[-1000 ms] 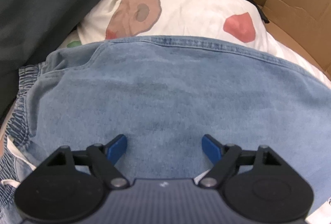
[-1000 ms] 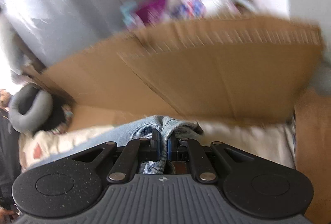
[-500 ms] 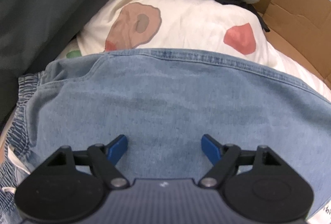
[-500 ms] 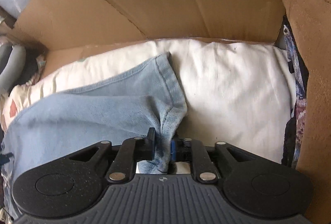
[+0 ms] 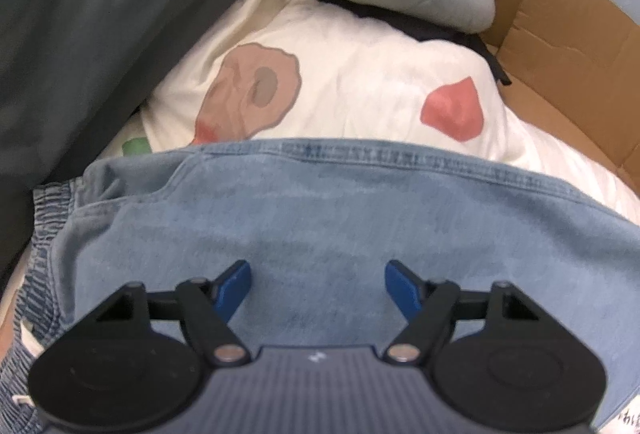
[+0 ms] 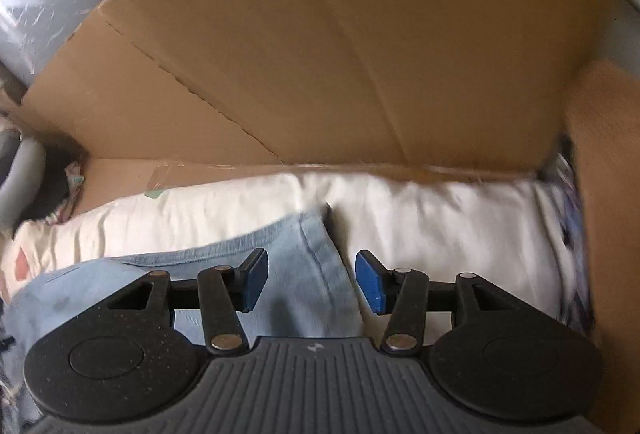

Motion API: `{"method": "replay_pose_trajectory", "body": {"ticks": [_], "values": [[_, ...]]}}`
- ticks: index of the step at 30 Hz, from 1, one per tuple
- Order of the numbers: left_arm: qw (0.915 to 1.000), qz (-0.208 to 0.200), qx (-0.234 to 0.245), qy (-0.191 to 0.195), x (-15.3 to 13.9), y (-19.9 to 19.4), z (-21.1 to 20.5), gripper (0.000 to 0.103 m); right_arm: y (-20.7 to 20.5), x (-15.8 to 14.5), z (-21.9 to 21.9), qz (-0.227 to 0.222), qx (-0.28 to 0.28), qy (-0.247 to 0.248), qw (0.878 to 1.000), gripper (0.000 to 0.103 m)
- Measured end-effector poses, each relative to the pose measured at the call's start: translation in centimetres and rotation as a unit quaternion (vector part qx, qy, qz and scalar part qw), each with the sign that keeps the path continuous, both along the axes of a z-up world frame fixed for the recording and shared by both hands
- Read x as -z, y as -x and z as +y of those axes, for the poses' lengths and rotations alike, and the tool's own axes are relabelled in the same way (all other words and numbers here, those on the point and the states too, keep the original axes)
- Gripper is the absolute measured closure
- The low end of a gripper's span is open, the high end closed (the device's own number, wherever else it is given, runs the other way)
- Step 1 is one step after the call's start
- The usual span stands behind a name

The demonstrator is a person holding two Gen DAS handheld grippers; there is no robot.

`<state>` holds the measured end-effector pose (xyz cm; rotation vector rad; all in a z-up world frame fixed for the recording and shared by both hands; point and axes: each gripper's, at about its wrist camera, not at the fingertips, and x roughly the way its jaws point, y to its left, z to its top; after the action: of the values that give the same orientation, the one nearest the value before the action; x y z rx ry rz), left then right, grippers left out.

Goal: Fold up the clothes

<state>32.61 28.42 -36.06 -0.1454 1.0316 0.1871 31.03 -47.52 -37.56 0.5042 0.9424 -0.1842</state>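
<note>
The jeans [image 5: 320, 218] are pale, washed blue denim with darker blue stitching along the seam; the sheet [image 5: 360, 93] beneath is cream white, printed with a brown blob, a coral-red patch and a small green mark. The cardboard [image 6: 340, 53] is plain tan; both grippers' fingertip pads [image 6: 370, 284] are bright blue on black arms.

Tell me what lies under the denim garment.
The denim garment lies on a white patterned cover, whose brown and red patches show beyond the hem. Cardboard stands behind it. Whatever sits directly beneath the denim is covered and cannot be seen.
</note>
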Motion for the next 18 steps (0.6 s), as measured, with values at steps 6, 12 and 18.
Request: {"method": "replay_pose_trajectory", "body": {"ticks": [6, 12, 18], "values": [[1.0, 0.002, -0.002, 0.0, 0.3, -0.4, 0.2, 0.027, -2.3, 1.0, 0.4, 0.015, -0.02, 0.024, 0.999, 0.047], [1.0, -0.002, -0.007, 0.0, 0.3, -1.2, 0.7, 0.027, -4.1, 2.3, 1.7, 0.031, -0.048, 0.053, 0.997, 0.047], [0.9999, -0.011, -0.005, -0.001, 0.2, -2.5, 0.5, 0.028, -4.9, 2.5, 2.8, 0.037, -0.071, 0.112, 0.99, 0.083]]}}
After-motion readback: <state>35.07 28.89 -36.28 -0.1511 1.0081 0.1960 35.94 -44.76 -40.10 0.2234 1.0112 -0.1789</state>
